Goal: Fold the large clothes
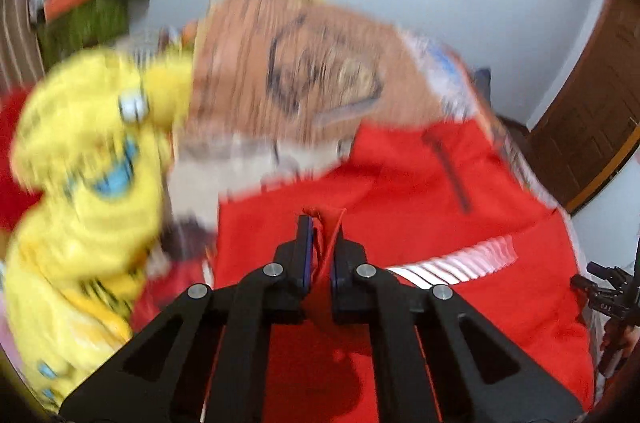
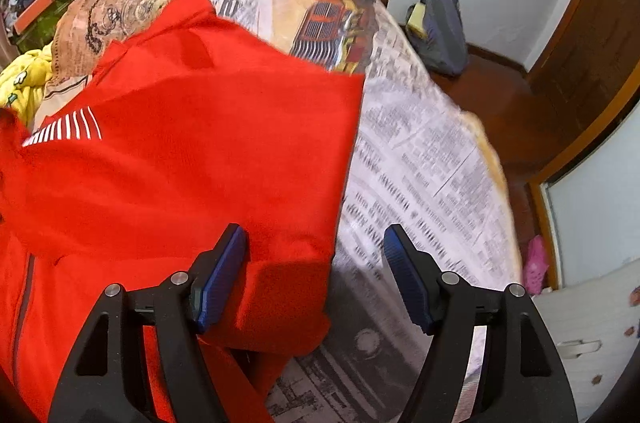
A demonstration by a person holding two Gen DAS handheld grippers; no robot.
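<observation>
On the bed (image 2: 432, 159), red jacket (image 2: 192, 143) lies spread over newsprint sheet. Left tongs (image 1: 320, 247) clamp a pinch of its fabric; right tongs (image 2: 316, 275) gape wide at its edge, empty. Advice: grab edge before folding, keep tension even.

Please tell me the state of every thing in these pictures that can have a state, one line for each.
left gripper: shut, red cloth pinched between its fingers.
right gripper: open, holding nothing, over the garment's edge.
red garment: spread on the bed, partly bunched, not yet folded.
yellow garment: crumpled in a heap beside the red one.
bed cover: laid flat over the bed.
blue bag: against the wall; open or shut cannot be told.
</observation>
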